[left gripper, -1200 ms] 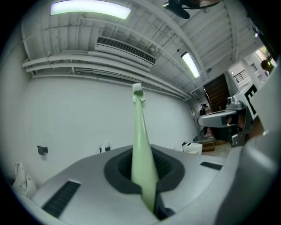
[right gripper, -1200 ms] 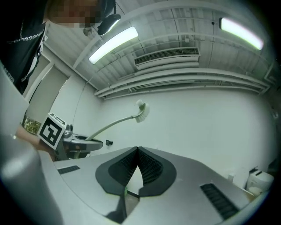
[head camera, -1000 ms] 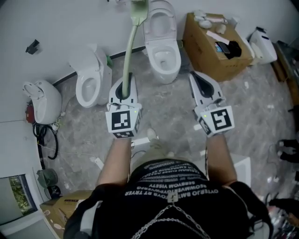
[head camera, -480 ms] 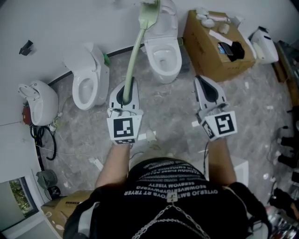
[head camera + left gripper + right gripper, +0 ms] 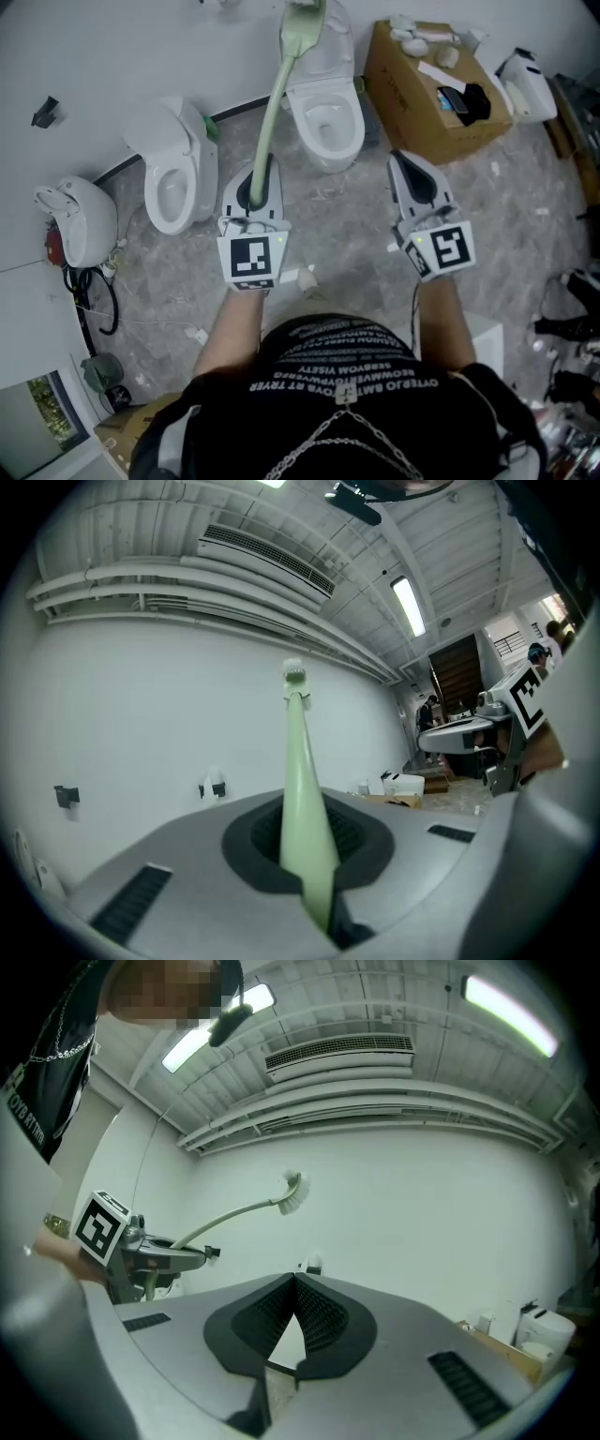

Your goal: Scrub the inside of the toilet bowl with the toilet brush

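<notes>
My left gripper [image 5: 262, 165] is shut on the pale green handle of the toilet brush [image 5: 277, 94], at its lower end. The handle curves up and away, and the white bristle head [image 5: 302, 17] hangs in the air, in line with the raised lid of the middle toilet [image 5: 325, 117]. In the left gripper view the brush [image 5: 302, 761] rises between the jaws toward the wall. My right gripper [image 5: 404, 157] is shut with nothing in it, held to the right of that toilet. From the right gripper view [image 5: 292, 1281] I see the brush head [image 5: 293, 1192] and the left gripper [image 5: 155, 1252].
A second white toilet [image 5: 173, 164] stands at the left by the wall, with a white appliance [image 5: 75, 220] and cables beyond it. An open cardboard box [image 5: 427, 89] with items sits right of the middle toilet. Scraps lie on the grey marbled floor [image 5: 328, 225].
The brush has tilted a little to the right, so its head now lines up with the middle toilet's lid. Both grippers stay shut and have barely moved.
</notes>
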Demonstrator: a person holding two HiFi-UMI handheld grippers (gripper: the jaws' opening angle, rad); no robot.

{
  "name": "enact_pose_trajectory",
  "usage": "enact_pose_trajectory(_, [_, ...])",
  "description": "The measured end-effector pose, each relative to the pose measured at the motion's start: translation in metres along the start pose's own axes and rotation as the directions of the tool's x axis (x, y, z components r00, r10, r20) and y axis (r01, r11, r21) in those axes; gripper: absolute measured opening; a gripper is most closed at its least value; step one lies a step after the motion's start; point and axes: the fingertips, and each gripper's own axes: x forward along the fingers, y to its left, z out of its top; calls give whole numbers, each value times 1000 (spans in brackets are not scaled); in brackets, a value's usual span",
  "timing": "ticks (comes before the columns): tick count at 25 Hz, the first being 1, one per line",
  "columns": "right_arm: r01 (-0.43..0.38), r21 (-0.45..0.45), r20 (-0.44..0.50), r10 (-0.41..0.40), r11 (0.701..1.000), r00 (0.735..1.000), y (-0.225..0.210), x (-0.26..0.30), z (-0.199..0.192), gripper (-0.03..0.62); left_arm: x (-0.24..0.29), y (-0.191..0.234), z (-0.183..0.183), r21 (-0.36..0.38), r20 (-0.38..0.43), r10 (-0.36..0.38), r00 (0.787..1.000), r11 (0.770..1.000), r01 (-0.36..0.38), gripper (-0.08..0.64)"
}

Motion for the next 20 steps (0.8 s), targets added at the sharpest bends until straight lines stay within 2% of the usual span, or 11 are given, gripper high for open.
enact_pose_trajectory(10, [25,-4,4,-25,1000,1000,5,45,14,5,32,32,3,3,10,-56,998,998,56,2])
enact_pose_trajectory(20, [48,5,-8,-48,999,999,0,61,12,5,51,41,-10,-9,-7,-83,997,997,83,2])
